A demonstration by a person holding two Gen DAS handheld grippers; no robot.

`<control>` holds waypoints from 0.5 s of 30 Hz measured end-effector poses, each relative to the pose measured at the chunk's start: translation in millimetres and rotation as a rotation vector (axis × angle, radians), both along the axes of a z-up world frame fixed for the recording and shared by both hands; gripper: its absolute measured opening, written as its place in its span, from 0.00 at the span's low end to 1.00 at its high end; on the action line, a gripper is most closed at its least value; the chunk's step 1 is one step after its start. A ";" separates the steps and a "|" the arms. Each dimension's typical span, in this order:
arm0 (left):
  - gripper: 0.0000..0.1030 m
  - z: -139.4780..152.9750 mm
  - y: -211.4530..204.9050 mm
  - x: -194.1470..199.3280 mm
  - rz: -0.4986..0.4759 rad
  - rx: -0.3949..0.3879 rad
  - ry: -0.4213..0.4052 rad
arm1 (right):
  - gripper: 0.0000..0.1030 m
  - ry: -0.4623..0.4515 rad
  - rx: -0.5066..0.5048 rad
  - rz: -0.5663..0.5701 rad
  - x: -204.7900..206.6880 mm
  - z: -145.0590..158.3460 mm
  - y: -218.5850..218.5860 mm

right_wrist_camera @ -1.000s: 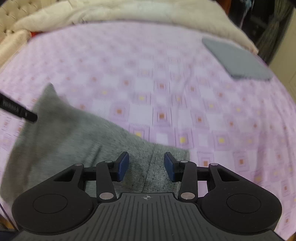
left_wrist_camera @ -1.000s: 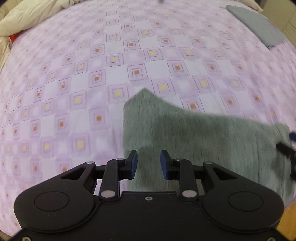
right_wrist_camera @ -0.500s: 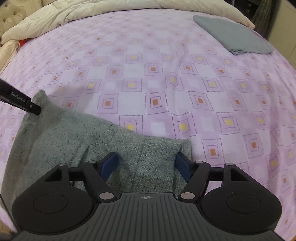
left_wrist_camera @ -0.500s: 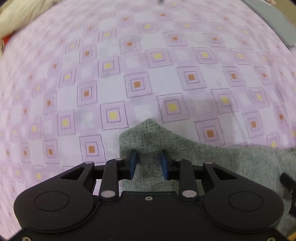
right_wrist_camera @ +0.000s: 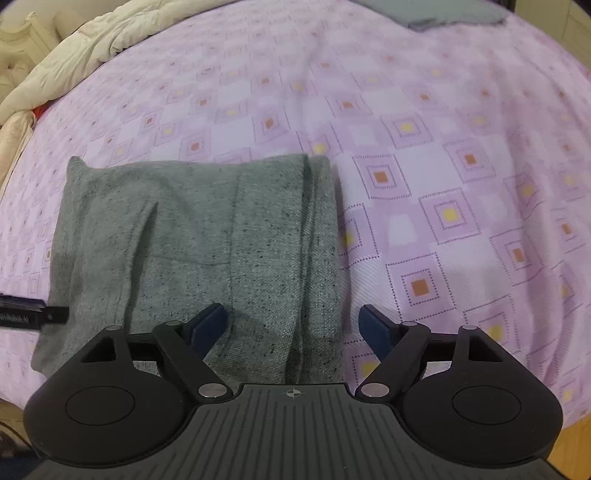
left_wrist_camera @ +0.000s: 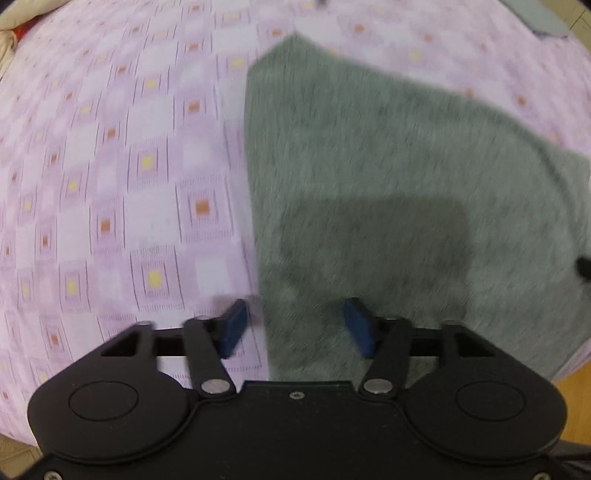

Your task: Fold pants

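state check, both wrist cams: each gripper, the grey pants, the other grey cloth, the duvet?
left gripper: open, jaws have just been opening, nothing pinched, over the pants' left edge
right gripper: open, jaws have just been opening, pads off the cloth
grey pants: folded, lying flat on the bedsheet
grey cloth: folded, at the far edge
cream duvet: bunched at the far left
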State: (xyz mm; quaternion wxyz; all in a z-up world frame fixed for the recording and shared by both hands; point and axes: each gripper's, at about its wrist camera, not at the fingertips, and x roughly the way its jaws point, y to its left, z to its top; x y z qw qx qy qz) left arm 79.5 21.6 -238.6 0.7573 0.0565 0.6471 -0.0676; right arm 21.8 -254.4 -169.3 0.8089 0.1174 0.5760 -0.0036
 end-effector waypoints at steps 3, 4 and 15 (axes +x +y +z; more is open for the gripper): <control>0.93 -6.8 3.0 0.0 0.044 0.033 -0.021 | 0.79 0.006 0.000 0.045 8.3 -4.5 0.1; 0.95 -9.6 5.2 2.7 0.061 0.028 -0.013 | 0.79 0.007 0.002 0.059 10.9 -5.5 0.1; 1.00 -10.9 10.9 21.7 0.208 -0.008 -0.021 | 0.91 0.015 0.081 0.136 29.4 -20.7 -9.6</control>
